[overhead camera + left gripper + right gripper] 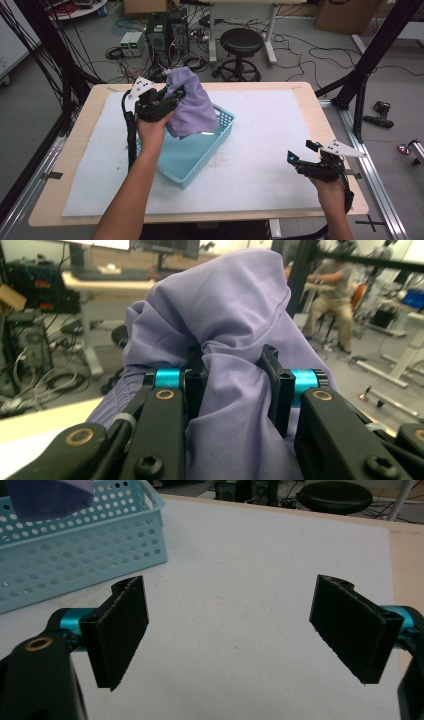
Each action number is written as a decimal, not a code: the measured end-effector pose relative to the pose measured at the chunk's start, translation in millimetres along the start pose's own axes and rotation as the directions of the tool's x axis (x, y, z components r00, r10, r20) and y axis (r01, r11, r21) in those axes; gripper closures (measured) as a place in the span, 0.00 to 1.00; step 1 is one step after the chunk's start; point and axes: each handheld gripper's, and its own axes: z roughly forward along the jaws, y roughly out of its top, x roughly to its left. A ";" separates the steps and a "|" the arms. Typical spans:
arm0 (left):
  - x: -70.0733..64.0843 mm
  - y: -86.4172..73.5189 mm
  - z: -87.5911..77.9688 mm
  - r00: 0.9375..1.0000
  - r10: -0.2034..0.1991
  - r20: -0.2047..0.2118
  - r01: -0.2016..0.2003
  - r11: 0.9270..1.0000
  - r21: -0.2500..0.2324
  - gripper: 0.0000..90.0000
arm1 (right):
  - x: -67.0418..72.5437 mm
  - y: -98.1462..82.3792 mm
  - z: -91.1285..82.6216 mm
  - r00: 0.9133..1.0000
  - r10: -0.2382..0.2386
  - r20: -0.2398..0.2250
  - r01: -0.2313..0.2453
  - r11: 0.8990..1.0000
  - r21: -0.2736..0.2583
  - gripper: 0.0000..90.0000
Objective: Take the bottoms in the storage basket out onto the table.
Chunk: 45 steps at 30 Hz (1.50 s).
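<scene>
A lilac cloth [192, 102] hangs bunched above the light blue perforated basket [200, 155], its lower folds still inside the rim. My left gripper [172, 97] is shut on a thick fold of it. In the left gripper view the cloth [225, 340] bulges up between the two black pads [277, 390], which press on it from both sides. My right gripper [300, 152] is held near the table's right front, over the white mat. Its pads [122, 630] stand wide apart with nothing between them. The basket [75, 555] lies to its left.
The white mat [270, 130] covers most of the wooden table [330, 145]. Beyond the far edge are a black stool [241, 42], computer towers [167, 30] and tangled cables on the floor. Black frame posts [370, 55] rise at the right.
</scene>
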 end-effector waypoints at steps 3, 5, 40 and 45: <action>-9.9 7.9 -0.4 1.000 0.013 0.028 -0.013 1.000 -0.017 0.77 | 1.5 0.9 1.6 1.000 -0.009 -0.004 0.009 1.000 0.001 0.17; -18.6 13.7 -0.6 0.999 0.018 0.047 -0.016 0.999 -0.044 0.77 | 1.8 1.0 1.9 1.000 -0.011 -0.006 0.011 1.000 0.001 0.17; -144.1 -75.9 93.3 0.959 -0.005 0.283 -0.058 0.975 0.214 0.62 | -20.0 -8.7 -11.2 0.997 0.047 0.060 -0.047 0.999 -0.008 0.17; -137.6 -77.0 93.4 0.971 0.009 0.238 -0.061 0.976 0.211 0.32 | -21.4 -9.8 -10.1 0.997 0.050 0.058 -0.050 0.999 -0.004 0.17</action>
